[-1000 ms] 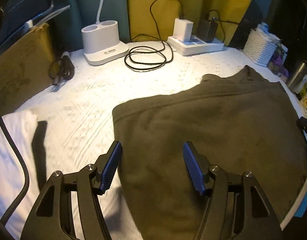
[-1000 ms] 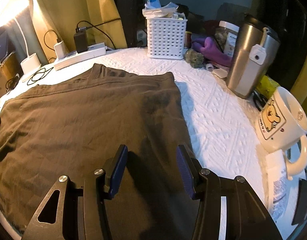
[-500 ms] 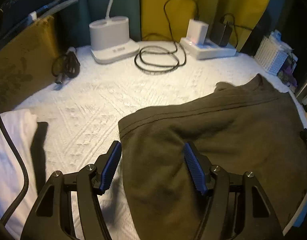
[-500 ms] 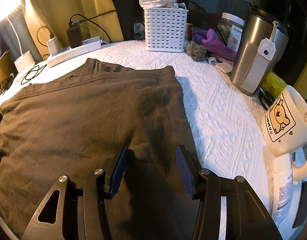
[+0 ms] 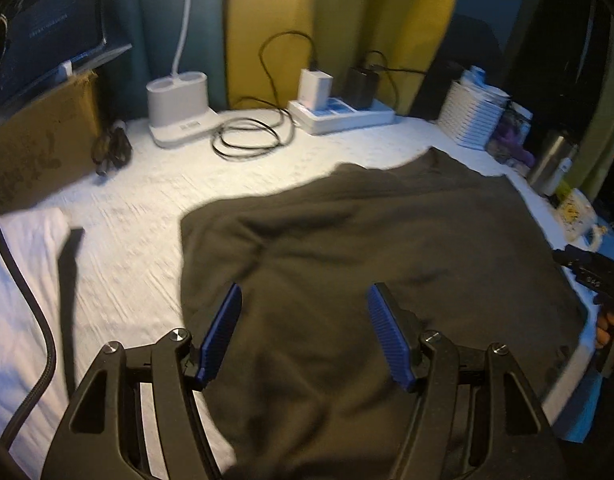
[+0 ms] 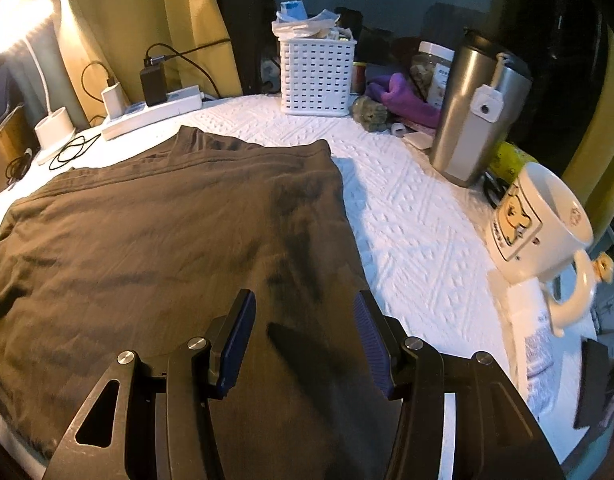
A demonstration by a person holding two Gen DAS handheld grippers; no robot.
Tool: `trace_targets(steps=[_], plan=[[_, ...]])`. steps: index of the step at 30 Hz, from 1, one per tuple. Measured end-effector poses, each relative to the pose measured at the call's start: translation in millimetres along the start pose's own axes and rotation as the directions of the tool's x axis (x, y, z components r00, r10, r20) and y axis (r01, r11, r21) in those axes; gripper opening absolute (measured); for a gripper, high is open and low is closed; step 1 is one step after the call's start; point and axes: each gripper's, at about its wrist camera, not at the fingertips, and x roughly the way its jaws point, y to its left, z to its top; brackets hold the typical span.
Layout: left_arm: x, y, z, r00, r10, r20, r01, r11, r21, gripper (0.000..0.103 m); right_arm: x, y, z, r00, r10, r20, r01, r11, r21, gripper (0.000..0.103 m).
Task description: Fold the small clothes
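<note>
Nearest us, the left tool [image 5: 305, 330] hangs with its blue pads spread and nothing between them, just above the near left part of the shirt [image 5: 367, 248]. The right tool [image 6: 303, 338] is also spread and empty, and its jaws have just been opening a little; it hovers over the shirt's near right part, the right pad close to the cloth's right edge. The dark shirt lies spread flat on the white surface [image 6: 407, 216], reaching ahead of both tools and filling the space between them.

Right of the right tool, a mug [image 6: 539, 224] stands near the surface's edge. Beyond it is a steel tumbler [image 6: 473, 112]. Farther ahead sits a white basket [image 6: 317, 76].

Ahead and left of the left tool we see a coiled cable [image 5: 247, 140], then a lamp base [image 5: 179, 108] and a power strip [image 5: 343, 114] at the far edge.
</note>
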Motion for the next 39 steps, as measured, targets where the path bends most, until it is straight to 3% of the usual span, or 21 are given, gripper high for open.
trace_targets(steps=[2, 3, 5, 16, 25, 32, 39], plan=[[-3, -7, -8, 0.999, -0.034, -0.011, 0.034, 0.999, -0.007, 0.066, -8, -2, -7, 1.000, 0.004, 0.007, -0.004, 1.000, 0.002, 0.058], [-5, -12, -12, 0.999, -0.036, -0.008, 0.036, 0.999, 0.002, 0.066, -12, -2, -10, 1.000, 0.007, 0.009, -0.007, 1.000, 0.003, 0.071], [-9, -19, -18, 0.999, -0.043, -0.006, 0.043, 0.999, 0.009, 0.066, -21, -6, -17, 1.000, 0.000, 0.027, 0.000, 1.000, 0.020, 0.081], [-30, -47, -50, 0.996, -0.087, -0.016, 0.088, 0.994, 0.064, 0.066, -70, -45, -81, 0.998, -0.030, 0.051, 0.022, 0.987, 0.162, 0.081], [-37, -46, -61, 0.997, -0.074, -0.006, 0.074, 0.993, 0.088, 0.066, -75, -52, -131, 0.999, 0.049, 0.017, -0.051, 0.964, 0.261, 0.081], [-36, -34, -64, 0.998, -0.057, -0.013, 0.057, 0.997, 0.057, 0.066, -68, -44, -129, 0.996, 0.087, 0.027, -0.091, 0.957, 0.277, 0.087], [-30, -13, -62, 1.000, -0.011, -0.012, 0.011, 1.000, 0.002, 0.066, -49, -40, -106, 0.989, 0.139, 0.051, -0.148, 0.944, 0.296, 0.088]])
